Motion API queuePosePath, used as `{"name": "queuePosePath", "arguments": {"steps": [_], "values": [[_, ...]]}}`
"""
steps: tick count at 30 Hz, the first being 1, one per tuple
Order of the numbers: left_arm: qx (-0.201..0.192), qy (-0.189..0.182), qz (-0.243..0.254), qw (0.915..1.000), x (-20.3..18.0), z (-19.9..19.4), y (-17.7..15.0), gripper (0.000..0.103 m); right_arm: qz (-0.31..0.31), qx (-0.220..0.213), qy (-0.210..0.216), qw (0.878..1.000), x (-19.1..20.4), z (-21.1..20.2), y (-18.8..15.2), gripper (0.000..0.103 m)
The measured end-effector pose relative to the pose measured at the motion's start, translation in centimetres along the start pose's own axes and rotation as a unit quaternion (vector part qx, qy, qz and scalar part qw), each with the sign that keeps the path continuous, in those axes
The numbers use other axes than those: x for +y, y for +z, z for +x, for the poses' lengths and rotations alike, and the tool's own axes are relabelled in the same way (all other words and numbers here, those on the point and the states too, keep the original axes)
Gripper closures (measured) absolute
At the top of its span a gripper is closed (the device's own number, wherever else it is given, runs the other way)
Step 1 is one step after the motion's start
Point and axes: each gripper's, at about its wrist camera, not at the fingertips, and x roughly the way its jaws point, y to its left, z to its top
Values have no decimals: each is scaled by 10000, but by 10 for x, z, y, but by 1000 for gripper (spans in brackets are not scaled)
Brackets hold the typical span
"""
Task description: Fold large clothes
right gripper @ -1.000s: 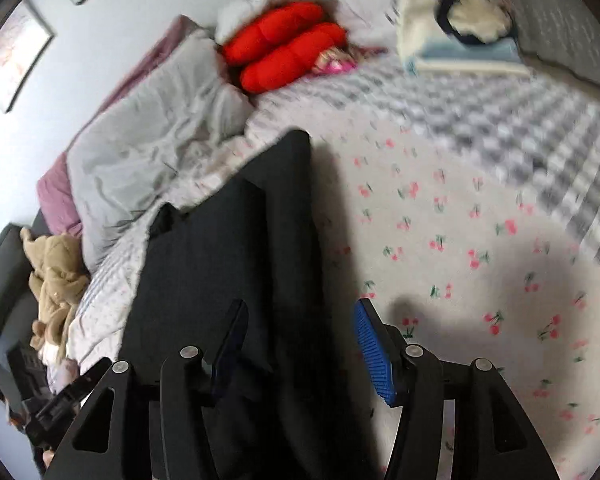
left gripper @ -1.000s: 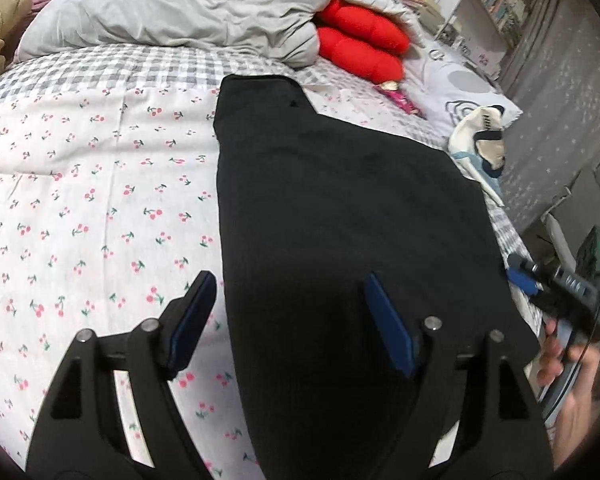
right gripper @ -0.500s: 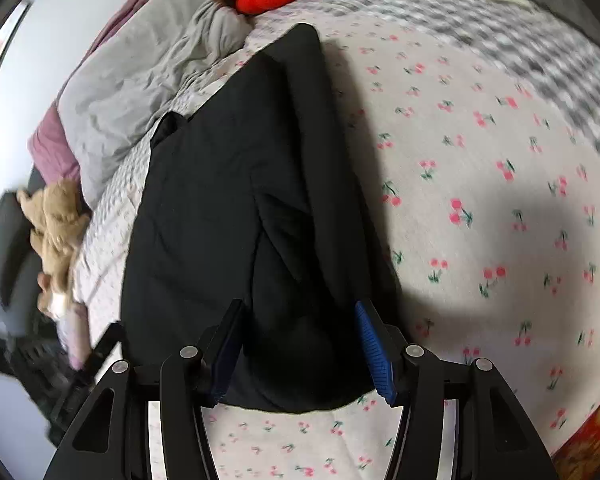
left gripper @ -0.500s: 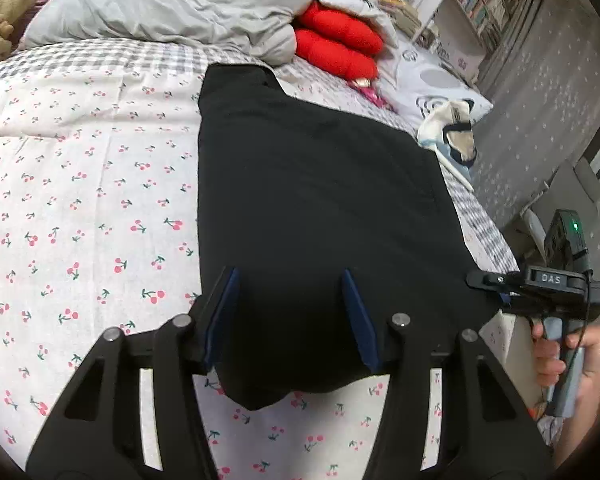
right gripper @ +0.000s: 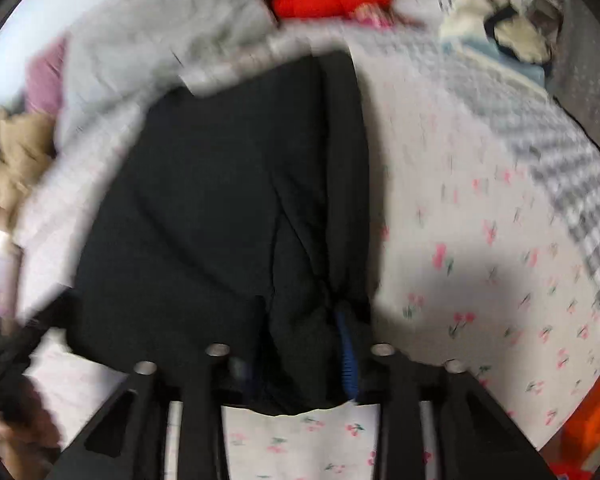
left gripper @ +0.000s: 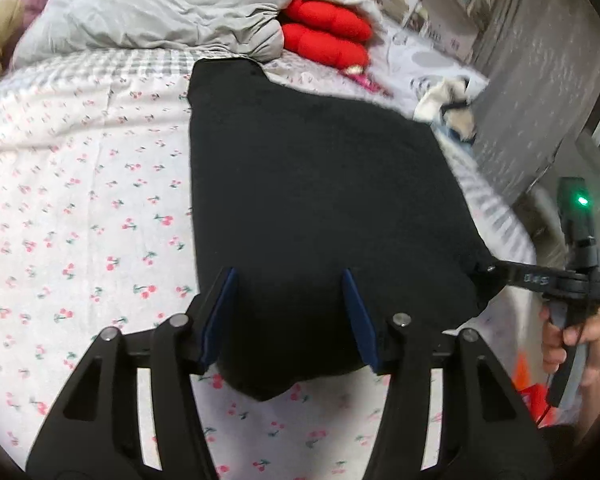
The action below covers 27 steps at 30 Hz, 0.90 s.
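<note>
A large black garment point(left gripper: 312, 188) lies flat on the cherry-print bed sheet point(left gripper: 80, 216), running from the near edge toward the pillows. My left gripper point(left gripper: 288, 316) is open, its blue pads on either side of the garment's near left corner. My right gripper point(right gripper: 304, 344) is closing on a bunched fold of the same garment point(right gripper: 220, 208) at its near right corner; the cloth fills the gap between the fingers. The right gripper also shows in the left wrist view point(left gripper: 540, 280), at the garment's right corner. The right wrist view is motion-blurred.
A grey duvet point(left gripper: 160, 8) and red cushions point(left gripper: 324, 40) lie at the head of the bed. White and blue clothes point(left gripper: 448, 104) sit at the far right. A tan plush point(right gripper: 16, 160) lies at the left. An orange object point(right gripper: 592, 412) is off the bed edge.
Both grippers have pulled back to the garment's near edge. The left jaws narrowed around the left corner. The right jaws closed onto a bunched fold at the right corner.
</note>
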Motion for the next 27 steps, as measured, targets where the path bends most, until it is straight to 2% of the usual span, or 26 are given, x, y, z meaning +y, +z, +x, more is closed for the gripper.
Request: {"name": "queuePosePath", "arguments": {"steps": [3,4,5,6,7,9,13,15,18,21,23,27], "values": [[249,177,-77,9995,-6,-11,-3,35,128,-239,-4,9996,2,-20,2,50],[300,218,-112,9992,-6,-16,-4,34,158,-382,24,9991,3,-36,2,40],[353,280,-152,9989,-8,-22,-4,26,144,-522,-10,9985,6,-48,1,28],[374,375,-226,9983,-9,-32,-5,15,124,-621,-58,9980,10,-57,0,23],[371,463,-292,9978,-10,-41,-7,12,80,-753,-143,9970,15,-69,-4,18],[461,647,-385,9961,-14,-59,-15,2,-65,-734,-338,9967,25,-82,-12,16],[592,900,-473,9930,-18,-83,-36,1,-240,-735,-561,9954,45,-99,-43,15],[659,1169,-379,9902,-21,-87,-46,1,-251,-697,-684,9949,54,-102,-65,14],[635,1331,-237,9888,-27,-92,-60,1,-272,-676,-780,9943,62,-100,-89,14],[648,1283,-133,9895,-34,-91,-70,1,-316,-715,-1063,9913,64,-91,-107,14],[633,1265,-44,9899,-37,-91,-72,1,-328,-561,-1234,9902,63,-84,-113,14],[657,1202,-43,9906,-40,-89,-72,1,-299,-637,-1187,9904,64,-85,-113,14]]}}
